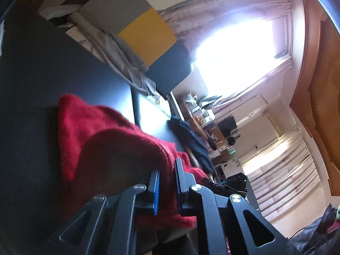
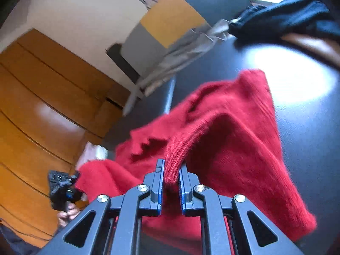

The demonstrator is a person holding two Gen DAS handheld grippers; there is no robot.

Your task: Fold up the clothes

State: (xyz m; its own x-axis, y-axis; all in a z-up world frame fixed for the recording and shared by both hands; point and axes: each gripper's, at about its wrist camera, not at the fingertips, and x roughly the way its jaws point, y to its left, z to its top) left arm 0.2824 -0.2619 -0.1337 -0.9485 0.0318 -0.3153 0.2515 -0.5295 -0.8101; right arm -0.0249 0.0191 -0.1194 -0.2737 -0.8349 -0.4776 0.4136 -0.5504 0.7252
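Observation:
A fuzzy red sweater [image 1: 102, 131] hangs lifted over the dark table [image 1: 38, 85]. My left gripper [image 1: 166, 170] is shut on a fold of its edge, the fabric pinched between the blue pads. In the right wrist view the red sweater [image 2: 233, 138] drapes down from my right gripper [image 2: 172, 170], which is shut on its ribbed hem [image 2: 180, 146]. The left gripper [image 2: 63, 191] shows at the lower left of that view, gripped by a hand at the sweater's other end.
A grey garment [image 2: 180, 53] lies at the table's far edge by a grey-and-yellow chair back [image 2: 170, 19]. A dark navy garment [image 2: 286, 19] lies on the table. Wooden wardrobe doors [image 2: 42, 106] stand behind. The bright window [image 1: 238, 53] glares on the table.

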